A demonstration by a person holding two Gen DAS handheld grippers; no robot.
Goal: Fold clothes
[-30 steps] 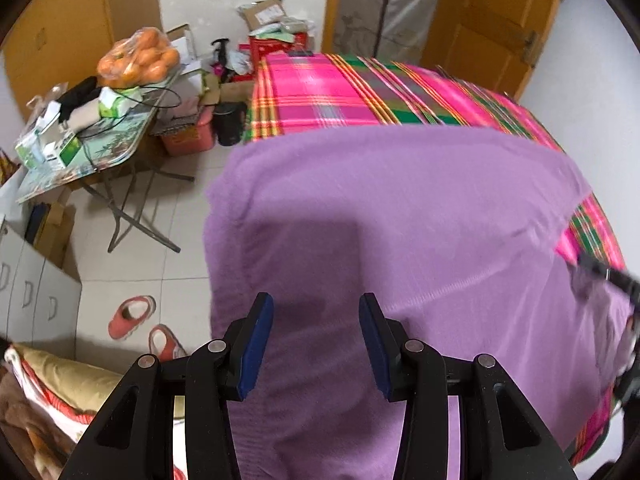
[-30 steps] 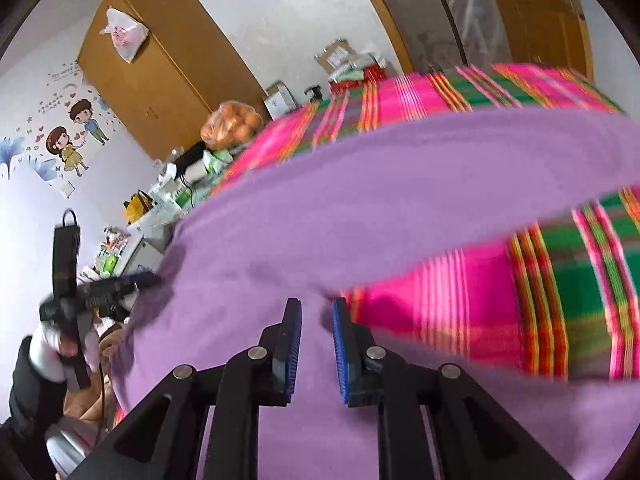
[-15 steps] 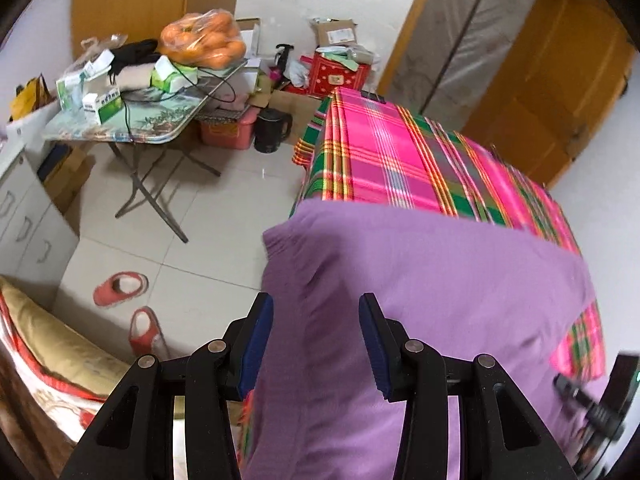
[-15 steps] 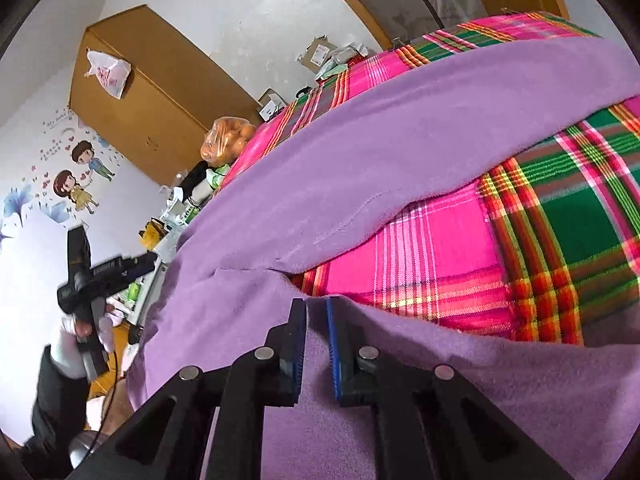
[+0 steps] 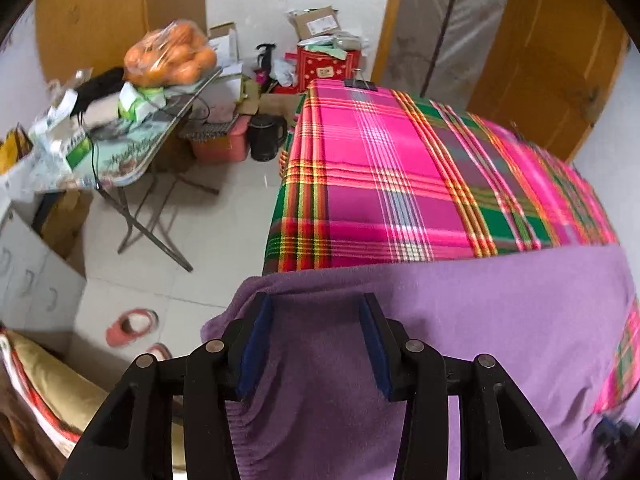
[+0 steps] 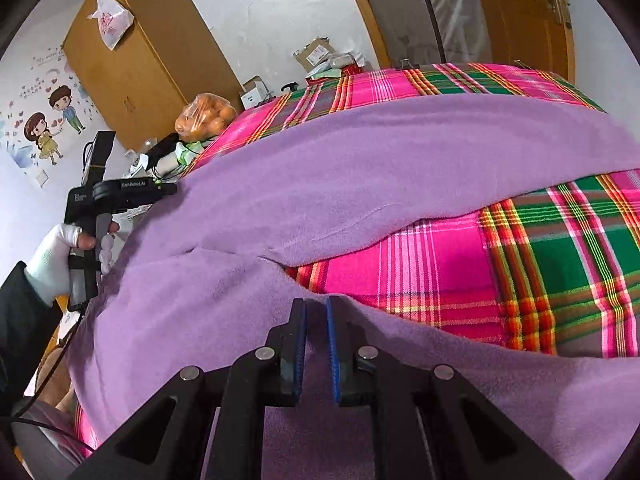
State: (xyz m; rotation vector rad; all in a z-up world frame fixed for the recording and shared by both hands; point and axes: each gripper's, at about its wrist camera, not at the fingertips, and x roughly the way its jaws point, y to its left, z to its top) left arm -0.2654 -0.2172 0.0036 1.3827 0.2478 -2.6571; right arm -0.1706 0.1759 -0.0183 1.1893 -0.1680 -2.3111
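Over the last second the soft purple fleece garment (image 5: 460, 320) has come to cover far less of the left wrist view: a second ago it filled most of the frame, now its far edge lies just ahead of the left gripper (image 5: 316, 344) and the pink-and-green plaid cloth (image 5: 380, 184) on the bench shows bare beyond it. In the same span the right gripper (image 6: 316, 344) has narrowed its jaws to a thin slit at the garment's near hem, and purple fabric sits in that slit, so it appears clenched on the hem. The left jaws stand apart, released, with fleece lying under and between them but not pinched. This reads as the start of a fold, one corner caught and the other not yet gripped. The garment lies flat on the near part of the bench, its long axis running left to right across the plaid, its left end hanging over the bench edge beside the person's gloved left hand (image 6: 60, 248). Which end is the neck I cannot tell.
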